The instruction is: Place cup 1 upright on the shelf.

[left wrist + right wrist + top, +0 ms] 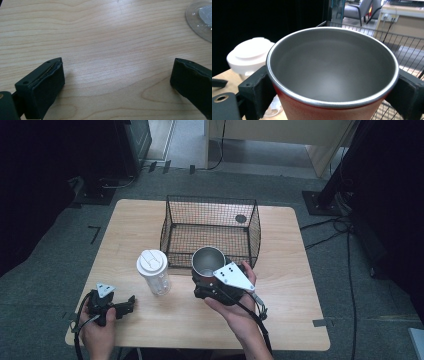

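With the right claw (212, 281) clenched on the cup (208, 261), held just in front of the basket (210, 227), lift it upright over the near wall before lowering, while the left claw (131, 301) rests released on the tabletop (285, 285).

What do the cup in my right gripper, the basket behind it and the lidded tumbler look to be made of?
Cup: likely stainless steel, with a brushed grey interior, a bright rolled rim and a matte red coating outside. Basket: thin black wire mesh, see-through walls. Tumbler: clear plastic body, probably, with an opaque white plastic lid.
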Available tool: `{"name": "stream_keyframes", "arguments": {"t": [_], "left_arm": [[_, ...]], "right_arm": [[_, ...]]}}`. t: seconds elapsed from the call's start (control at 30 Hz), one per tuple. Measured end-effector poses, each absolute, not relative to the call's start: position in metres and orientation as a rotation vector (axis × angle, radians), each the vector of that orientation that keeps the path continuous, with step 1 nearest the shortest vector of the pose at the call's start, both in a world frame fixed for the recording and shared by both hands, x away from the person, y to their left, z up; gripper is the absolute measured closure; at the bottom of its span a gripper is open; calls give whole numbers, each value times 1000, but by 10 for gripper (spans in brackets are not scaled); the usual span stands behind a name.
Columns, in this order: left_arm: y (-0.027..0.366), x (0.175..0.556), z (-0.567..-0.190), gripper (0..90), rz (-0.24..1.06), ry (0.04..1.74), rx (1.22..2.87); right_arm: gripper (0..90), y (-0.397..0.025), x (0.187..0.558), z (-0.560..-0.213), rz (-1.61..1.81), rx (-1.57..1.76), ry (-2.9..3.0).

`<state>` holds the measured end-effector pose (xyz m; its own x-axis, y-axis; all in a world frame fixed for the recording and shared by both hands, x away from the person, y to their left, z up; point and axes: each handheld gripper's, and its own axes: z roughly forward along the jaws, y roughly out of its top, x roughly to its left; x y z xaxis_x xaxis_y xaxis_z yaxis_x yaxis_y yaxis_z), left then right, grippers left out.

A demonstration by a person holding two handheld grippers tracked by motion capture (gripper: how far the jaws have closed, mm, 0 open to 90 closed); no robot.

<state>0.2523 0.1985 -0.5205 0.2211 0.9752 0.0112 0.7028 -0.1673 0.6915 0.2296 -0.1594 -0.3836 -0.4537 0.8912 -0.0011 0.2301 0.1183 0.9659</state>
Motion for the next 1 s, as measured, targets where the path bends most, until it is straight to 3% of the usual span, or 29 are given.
{"name": "stream_keyframes", "arguments": {"t": [1.0], "left_arm": [[198, 252, -520, 0, 631, 1542, 1940]], "right_arm": [[74, -176, 277, -365, 1487, 1031, 1448]]}}
